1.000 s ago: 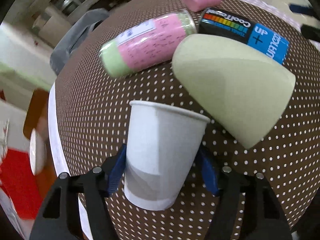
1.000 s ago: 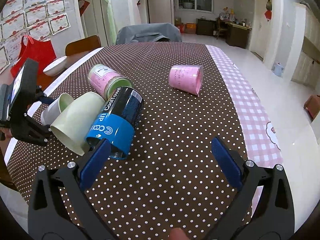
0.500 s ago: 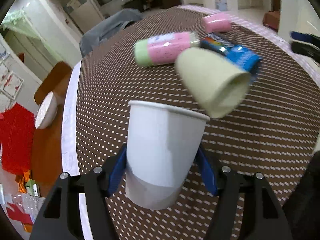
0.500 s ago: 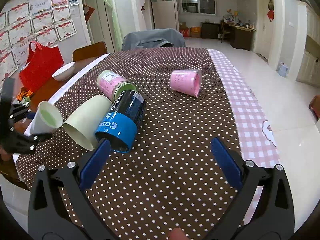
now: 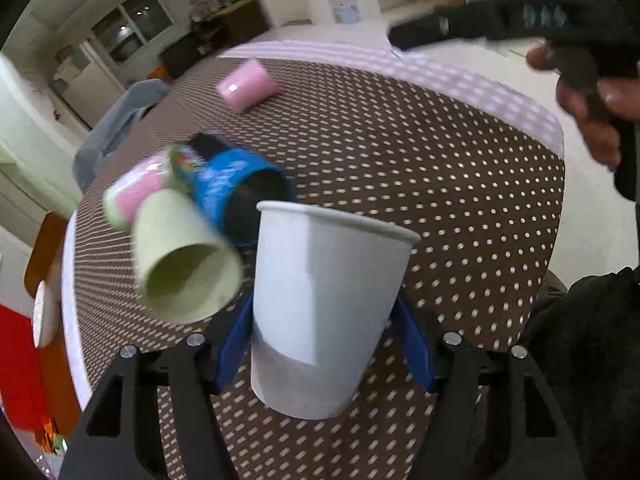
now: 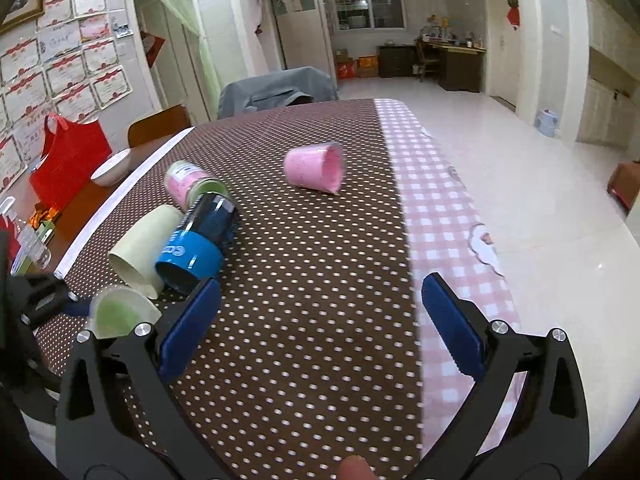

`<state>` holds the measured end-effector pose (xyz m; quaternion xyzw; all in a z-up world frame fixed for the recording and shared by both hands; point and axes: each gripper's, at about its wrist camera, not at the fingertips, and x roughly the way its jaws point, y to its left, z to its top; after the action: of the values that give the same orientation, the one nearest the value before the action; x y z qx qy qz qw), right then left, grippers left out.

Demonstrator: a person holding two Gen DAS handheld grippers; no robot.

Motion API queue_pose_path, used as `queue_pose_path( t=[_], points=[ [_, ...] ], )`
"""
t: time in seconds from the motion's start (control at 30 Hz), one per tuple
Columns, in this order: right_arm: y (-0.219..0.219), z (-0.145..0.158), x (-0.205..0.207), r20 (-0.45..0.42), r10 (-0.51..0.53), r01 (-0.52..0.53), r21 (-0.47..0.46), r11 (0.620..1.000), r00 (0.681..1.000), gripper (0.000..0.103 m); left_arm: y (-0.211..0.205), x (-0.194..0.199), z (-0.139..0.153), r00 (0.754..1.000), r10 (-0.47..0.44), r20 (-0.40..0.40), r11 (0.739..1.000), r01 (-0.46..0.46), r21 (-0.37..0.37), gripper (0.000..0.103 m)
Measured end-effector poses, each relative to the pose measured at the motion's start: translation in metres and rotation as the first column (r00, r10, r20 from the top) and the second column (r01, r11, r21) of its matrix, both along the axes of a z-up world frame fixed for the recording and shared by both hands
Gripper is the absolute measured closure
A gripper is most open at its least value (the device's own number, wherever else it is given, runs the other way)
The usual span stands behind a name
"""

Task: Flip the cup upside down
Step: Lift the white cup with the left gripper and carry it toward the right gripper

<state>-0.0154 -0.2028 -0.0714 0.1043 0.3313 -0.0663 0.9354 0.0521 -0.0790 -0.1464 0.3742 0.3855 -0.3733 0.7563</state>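
Two grippers are in view above a table [image 6: 320, 280] covered with a brown, white-dotted cloth. The left gripper [image 5: 324, 344] is clamped on a white paper cup [image 5: 320, 304], its blue pads pressing the lower cup wall from both sides; the cup sits rim-up and slightly tilted between the fingers, raised above the cloth. In the right wrist view the same cup [image 6: 120, 312] shows a green interior at the near left corner of the table, with the left gripper [image 6: 40, 304] partly visible beside it. The right gripper [image 6: 320, 320] has its jaws spread wide with nothing between them, over the near edge of the table. Just beyond the paper cup lie three containers on their sides in a touching cluster: a pale green cup [image 6: 140, 248] with its mouth facing the paper cup, a blue and black cup [image 6: 200, 240] beside it, and a pink-labelled jar [image 6: 188, 184] behind both. A pink cup [image 6: 316, 168] lies on its side well apart from the paper cup, near the pink checked strip [image 6: 436, 216] along the table's far side.
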Motion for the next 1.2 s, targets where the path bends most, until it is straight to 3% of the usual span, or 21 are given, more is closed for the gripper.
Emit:
queue_pose_path(
  t=[0.13,0.17,0.2,0.23,0.43,0.6,0.8,0.9,0.97,1.0,1.07,1.13,1.2],
  points=[
    [-0.006,-0.003,-0.004,-0.010,-0.008,0.008,0.000,1.000,1.000,0.005,-0.015,-0.003,-0.017,1.000,0.004,0.027,0.998,-0.005,0.060,0.036],
    [-0.007,-0.005,-0.004,-0.014,-0.006,0.006,0.000,1.000,1.000,0.005,-0.016,-0.002,-0.018,0.999,0.008,0.041,0.998,-0.011,0.064,0.033],
    [-0.007,-0.005,-0.004,-0.017,-0.004,0.004,0.000,1.000,1.000,0.005,-0.017,-0.003,-0.018,0.998,0.012,0.060,0.998,-0.016,0.066,0.023],
    [-0.007,-0.006,-0.004,-0.020,0.001,-0.001,0.001,1.000,1.000,0.005,-0.017,-0.004,-0.016,0.997,0.015,0.074,0.998,-0.020,0.062,0.017],
    [0.001,-0.005,-0.001,-0.023,0.046,-0.046,0.010,0.999,0.999,0.005,-0.005,-0.015,0.002,0.991,0.042,0.125,0.999,-0.045,0.017,0.009],
    [0.009,0.001,0.003,-0.010,0.103,-0.102,0.022,0.995,0.995,0.005,0.013,-0.023,0.022,0.981,0.116,0.153,0.991,-0.103,-0.086,0.009],
    [0.028,0.015,0.011,0.043,0.254,-0.256,0.043,0.966,0.966,0.005,0.046,-0.032,0.047,0.951,0.256,0.176,0.948,-0.212,-0.236,0.009],
    [0.052,0.023,0.015,0.060,0.379,-0.378,-0.027,0.925,0.923,0.005,0.060,-0.038,0.053,0.923,0.323,0.208,0.927,-0.264,-0.266,0.009],
    [0.074,0.026,0.015,0.047,0.484,-0.477,-0.111,0.872,0.874,0.005,0.069,-0.043,0.057,0.897,0.369,0.243,0.913,-0.300,-0.277,0.009],
    [0.086,0.029,0.014,0.045,0.546,-0.534,-0.158,0.831,0.837,0.005,0.073,-0.045,0.058,0.887,0.386,0.253,0.906,-0.312,-0.287,0.009],
    [0.102,0.031,0.012,0.024,0.604,-0.580,-0.247,0.776,0.797,0.005,0.085,-0.049,0.062,0.864,0.434,0.254,0.881,-0.349,-0.320,0.009],
    [0.119,0.029,0.012,-0.034,0.646,-0.613,-0.356,0.706,0.763,0.005,0.097,-0.050,0.065,0.844,0.476,0.246,0.856,-0.381,-0.349,0.009],
    [0.133,0.026,0.009,-0.093,0.700,-0.667,-0.414,0.620,0.708,0.005,0.109,-0.052,0.067,0.820,0.521,0.236,0.827,-0.417,-0.378,0.009]
  ],
)
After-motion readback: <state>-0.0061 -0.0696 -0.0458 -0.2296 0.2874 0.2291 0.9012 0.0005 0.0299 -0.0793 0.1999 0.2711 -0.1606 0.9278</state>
